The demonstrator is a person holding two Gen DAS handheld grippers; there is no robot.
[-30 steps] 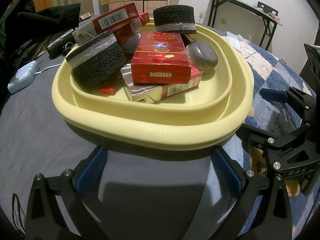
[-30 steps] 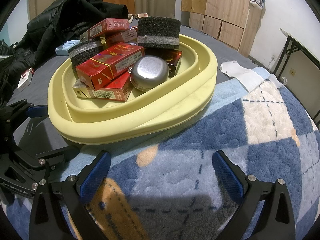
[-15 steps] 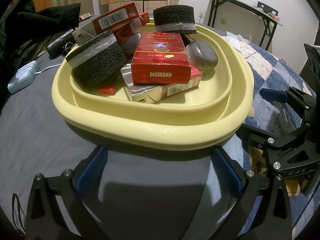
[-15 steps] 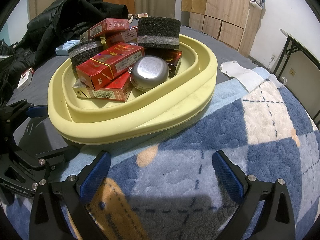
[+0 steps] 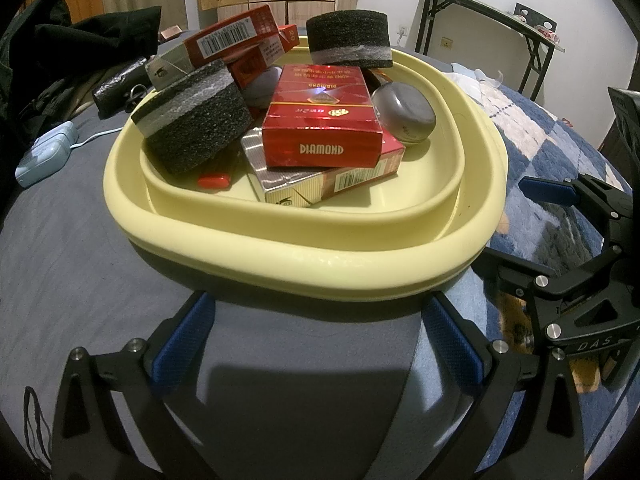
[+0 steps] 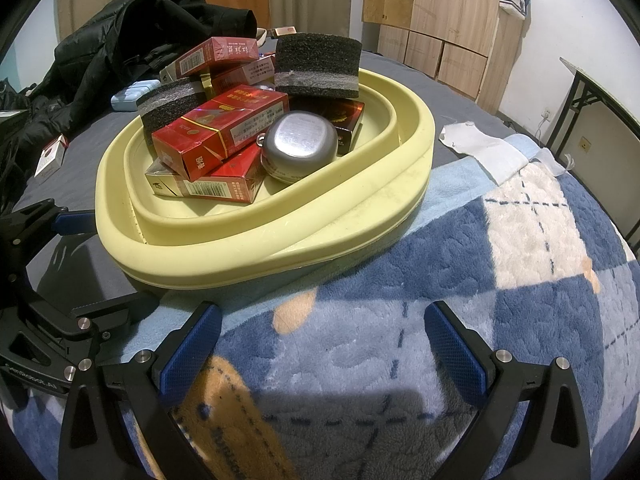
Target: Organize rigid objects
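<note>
A pale yellow basin (image 5: 320, 264) (image 6: 304, 236) sits on the bed, filled with red cigarette boxes (image 5: 322, 124) (image 6: 224, 128), two black foam blocks (image 5: 192, 120) (image 6: 318, 66), a grey metal case (image 5: 404, 114) (image 6: 300, 146) and a small red lighter (image 5: 215, 180). My left gripper (image 5: 320, 340) stands open just short of the basin's near rim, nothing between its blue pads. The right gripper (image 6: 320, 344) is open too, over the blue patterned blanket beside the basin. Each gripper shows at the edge of the other's view.
A black jacket (image 6: 132, 36) lies behind the basin. A light blue case (image 5: 46, 154) with a cable rests on the grey sheet at left. One cigarette box (image 6: 50, 156) lies loose by the jacket. White cloth (image 6: 480, 148) lies at right; a folding table (image 5: 488, 20) stands beyond.
</note>
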